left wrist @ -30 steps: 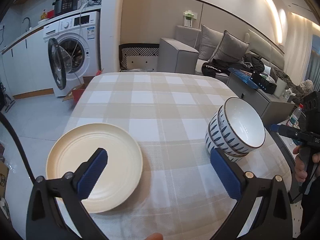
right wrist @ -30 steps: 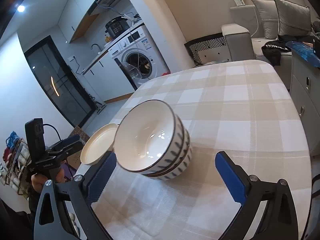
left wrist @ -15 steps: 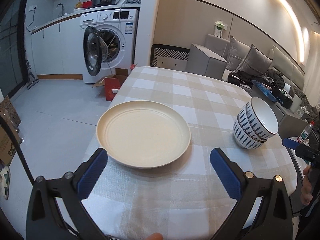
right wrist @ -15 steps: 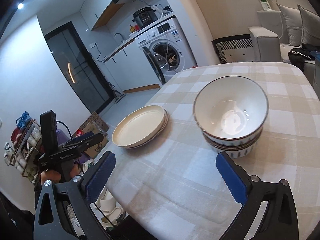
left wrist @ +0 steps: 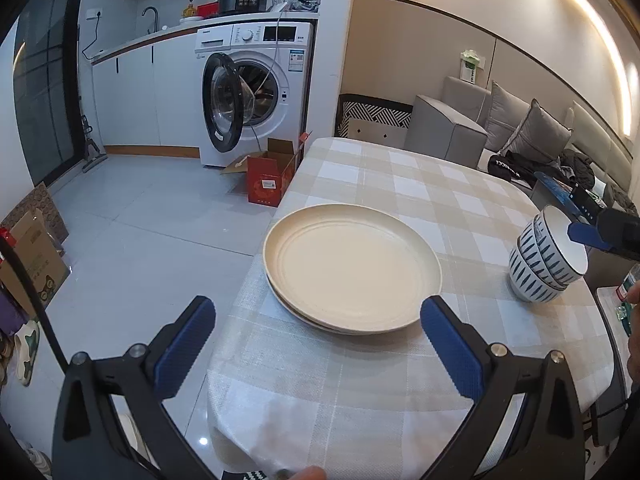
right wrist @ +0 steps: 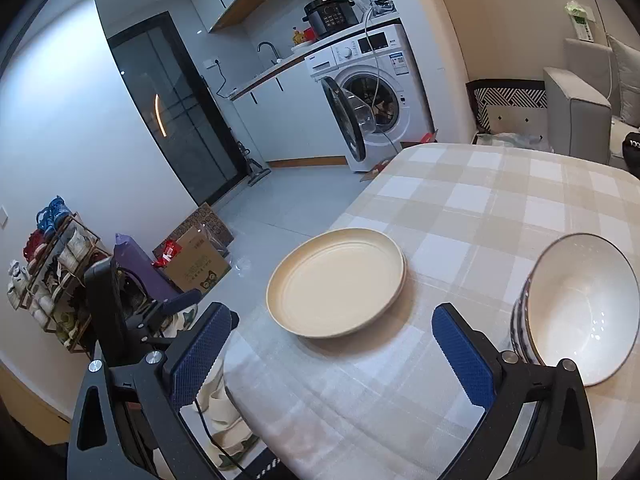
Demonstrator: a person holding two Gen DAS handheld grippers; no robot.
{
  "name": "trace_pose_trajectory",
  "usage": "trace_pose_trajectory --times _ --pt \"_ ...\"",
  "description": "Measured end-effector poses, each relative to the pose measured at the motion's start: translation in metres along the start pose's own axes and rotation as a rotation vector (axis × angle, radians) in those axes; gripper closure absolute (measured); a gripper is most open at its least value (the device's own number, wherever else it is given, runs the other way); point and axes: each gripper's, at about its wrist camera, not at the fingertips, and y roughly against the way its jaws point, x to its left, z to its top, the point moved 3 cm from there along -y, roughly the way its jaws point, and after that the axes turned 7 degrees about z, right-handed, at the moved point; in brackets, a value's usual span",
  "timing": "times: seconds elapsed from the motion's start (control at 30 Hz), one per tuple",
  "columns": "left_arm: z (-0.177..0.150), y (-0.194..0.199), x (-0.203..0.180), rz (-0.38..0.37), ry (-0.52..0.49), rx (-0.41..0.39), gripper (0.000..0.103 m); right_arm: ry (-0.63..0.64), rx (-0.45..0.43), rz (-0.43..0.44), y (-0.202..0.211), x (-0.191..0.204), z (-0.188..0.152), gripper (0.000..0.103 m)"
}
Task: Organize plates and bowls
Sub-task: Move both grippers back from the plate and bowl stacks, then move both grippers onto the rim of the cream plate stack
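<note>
A: Our left gripper (left wrist: 318, 344) hangs at the near table edge, its blue pads spread wide with nothing between them. Our right gripper (right wrist: 334, 354) is equally apart and empty.

B: Just beyond both, we see the cream plates (left wrist: 352, 268) stacked on the checked tablecloth (left wrist: 404, 184), near its left edge. The nested blue-patterned bowls (right wrist: 580, 308) sit well to the right of the plates. Behind stands a washing machine (left wrist: 256, 96), door open.
</note>
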Motion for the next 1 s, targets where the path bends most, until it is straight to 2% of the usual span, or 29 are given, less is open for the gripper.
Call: trace_pose_trajectory --times 0.13,0.23,0.33,0.5,0.67,0.77,0.87,0.9,0.97,1.0 --pt "0.004 -0.017 0.012 0.022 0.033 0.026 0.0 -0.041 0.027 -0.021 -0.033 -0.018 0.014 0.001" --pt "0.004 -0.035 0.02 0.037 0.06 0.054 0.0 -0.129 0.058 -0.028 -0.062 -0.042 0.01 0.001" --pt "0.004 -0.057 0.026 0.033 0.089 0.094 0.0 -0.172 0.081 -0.077 -0.086 -0.065 -0.001 0.001" --pt "0.007 -0.094 0.03 0.014 0.114 0.161 0.0 -0.256 0.142 -0.058 -0.123 -0.094 -0.018 0.001" --pt "0.013 -0.128 0.034 0.023 0.125 0.218 0.001 -0.307 0.162 -0.015 -0.152 -0.111 -0.017 0.001" --pt "0.015 -0.143 0.032 0.023 0.114 0.245 0.003 -0.322 0.176 0.011 -0.167 -0.116 -0.017 0.008" --pt "0.012 -0.156 0.028 -0.007 0.102 0.282 0.016 -0.294 0.171 0.026 -0.176 -0.112 -0.015 0.011" --pt "0.011 -0.16 0.027 -0.017 0.096 0.296 0.022 -0.281 0.167 0.017 -0.177 -0.11 -0.013 0.016" --pt "0.011 -0.162 0.023 -0.034 0.084 0.285 0.022 -0.259 0.178 0.035 -0.183 -0.105 -0.013 0.023" --pt "0.013 -0.161 0.02 -0.03 0.06 0.279 0.027 -0.258 0.186 0.055 -0.185 -0.103 -0.014 0.024"
